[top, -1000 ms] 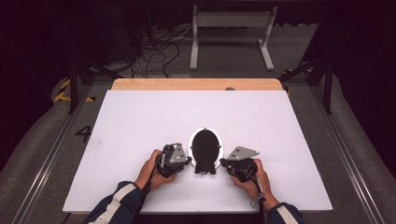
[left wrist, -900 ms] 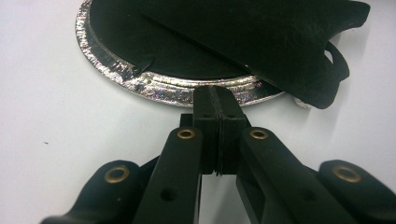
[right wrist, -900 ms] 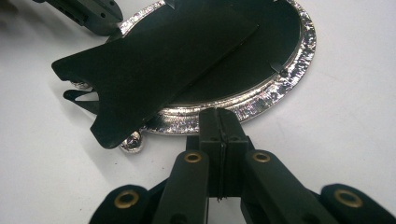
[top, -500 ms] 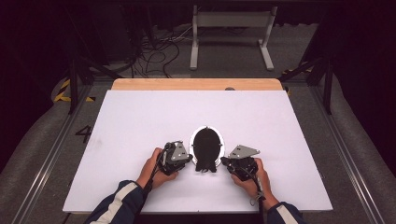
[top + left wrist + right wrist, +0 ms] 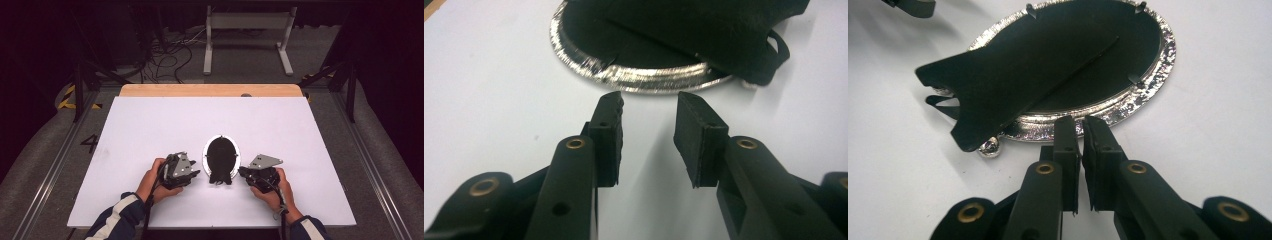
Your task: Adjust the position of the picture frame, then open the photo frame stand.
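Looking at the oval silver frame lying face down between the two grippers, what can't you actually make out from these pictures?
- The oval frame's front: it lies face down on the white table, so the black backing hides it in every view.
- Its far rim in the left gripper view: cut off by the top edge.
- Whether the right gripper touches the rim: its nearly shut tips cover that spot.
- The easel stand's hinge: too dark.

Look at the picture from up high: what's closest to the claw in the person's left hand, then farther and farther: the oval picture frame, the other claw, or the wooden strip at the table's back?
Measured from the left claw:
1. The oval picture frame, lying face down just to its right.
2. The right claw, on the frame's other side.
3. The wooden strip, along the table's far edge.
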`<state>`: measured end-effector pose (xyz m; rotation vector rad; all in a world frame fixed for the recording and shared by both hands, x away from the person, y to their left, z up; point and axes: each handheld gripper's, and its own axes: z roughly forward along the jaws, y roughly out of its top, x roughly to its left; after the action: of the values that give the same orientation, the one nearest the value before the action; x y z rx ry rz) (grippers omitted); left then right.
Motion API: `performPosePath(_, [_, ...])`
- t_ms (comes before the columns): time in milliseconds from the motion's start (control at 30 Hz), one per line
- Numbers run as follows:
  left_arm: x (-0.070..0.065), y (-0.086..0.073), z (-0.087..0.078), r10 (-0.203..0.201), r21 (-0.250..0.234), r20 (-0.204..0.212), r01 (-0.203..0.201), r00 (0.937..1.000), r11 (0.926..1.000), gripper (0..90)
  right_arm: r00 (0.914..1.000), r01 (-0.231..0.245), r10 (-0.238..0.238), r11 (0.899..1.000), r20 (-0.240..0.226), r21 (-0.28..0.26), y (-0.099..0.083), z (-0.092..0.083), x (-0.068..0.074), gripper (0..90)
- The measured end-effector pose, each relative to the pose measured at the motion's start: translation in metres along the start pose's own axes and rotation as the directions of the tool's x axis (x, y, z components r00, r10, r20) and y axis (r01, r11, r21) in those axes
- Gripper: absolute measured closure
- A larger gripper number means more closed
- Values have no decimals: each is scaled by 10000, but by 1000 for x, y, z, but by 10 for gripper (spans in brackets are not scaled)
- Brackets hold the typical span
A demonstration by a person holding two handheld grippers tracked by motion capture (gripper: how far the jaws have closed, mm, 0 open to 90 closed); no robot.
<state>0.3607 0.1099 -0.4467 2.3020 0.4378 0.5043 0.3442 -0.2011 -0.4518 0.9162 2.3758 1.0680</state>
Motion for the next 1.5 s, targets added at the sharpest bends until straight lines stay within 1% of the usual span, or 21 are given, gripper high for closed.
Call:
performPosePath(67, [3,-5,-7,-202,-92,-70,202,9998,9998,534,9997,238,-238,9997,42,-73,1,-6,0,830])
performPosePath(100, [4,-9,-12,-389,-243,51,390,9992,9989,508,9992,406,-406,9991,2,-149,2,-10,-1,824])
performPosePath(133, [4,-9,-12,-389,-243,51,390,9992,9989,510,9992,406,-406,9991,2,-149,2,-10,-1,824])
performPosePath(167, [6,-14,-19,-511,-413,202,519,9985,9978,510,9986,487,-491,9986,-181,-221,4,-13,-3,820])
performPosePath(233, [6,-23,-31,-415,-494,37,416,9991,9979,458,9984,399,-414,9984,-389,-389,3,-19,-7,815])
performPosePath(333, [6,-36,-45,-700,-623,-111,692,9975,9957,384,9979,314,-326,9993,-566,-213,-1,-21,-9,814])
performPosePath(400, [8,-48,-54,-998,-731,-191,981,9948,9925,350,9971,310,-318,9994,-686,-130,-4,-21,-8,821])
performPosePath(500, [9,-66,-65,-1563,-704,-240,1543,9874,9855,305,9963,258,-265,9996,-816,-87,-8,-23,-5,835])
performPosePath(633, [6,-80,-77,-1782,-624,-406,1755,9831,9825,257,9955,251,-245,9997,-915,48,-10,-25,-1,829])
performPosePath(767, [7,-94,-89,-2326,-713,-543,2286,9711,9709,221,9950,274,-263,9996,-967,104,-9,-23,0,824])
performPosePath(867, [9,-102,-96,-2555,-710,-722,2505,9641,9655,209,9937,232,-214,9996,-1097,146,-9,-22,0,823])
performPosePath(933, [12,-106,-99,-2880,-854,-679,2821,9552,9556,205,9933,176,-152,9996,-1145,201,-10,-21,-1,820])
performPosePath(967, [12,-106,-99,-2880,-854,-679,2821,9552,9556,205,9934,170,-141,9996,-1137,246,-10,-20,-1,817])
performPosePath(1067, [17,-109,-102,-3388,-1092,-776,3298,9377,9377,189,9928,72,-36,9995,-1197,300,-10,-19,-2,816])
performPosePath(1100, [18,-110,-104,-3475,-1145,-830,3375,9340,9343,189,9923,40,0,9995,-1237,324,-10,-19,-3,815])
performPosePath(1133, [18,-110,-104,-3475,-1145,-830,3375,9340,9343,190,9923,40,0,9995,-1237,324,-10,-19,-3,815])
performPosePath(1200, [17,-109,-103,-3306,-1040,-827,3218,9401,9411,189,9902,-27,83,9992,-1395,401,-10,-18,-3,812])
performPosePath(1233, [16,-108,-102,-3304,-995,-842,3219,9401,9415,189,9893,-85,148,9990,-1449,443,-10,-18,-3,811])
performPosePath(1300, [16,-105,-99,-3037,-818,-868,2970,9488,9514,189,9876,-90,179,9983,-1561,571,-9,-16,-1,812])
performPosePath(1433, [13,-103,-95,-2845,-689,-837,2793,9550,9577,189,9847,-4,157,9962,-1736,877,-9,-12,5,807])
performPosePath(1500, [12,-103,-94,-2825,-602,-784,2783,9560,9586,189,9830,36,133,9958,-1831,918,-8,-10,7,804])
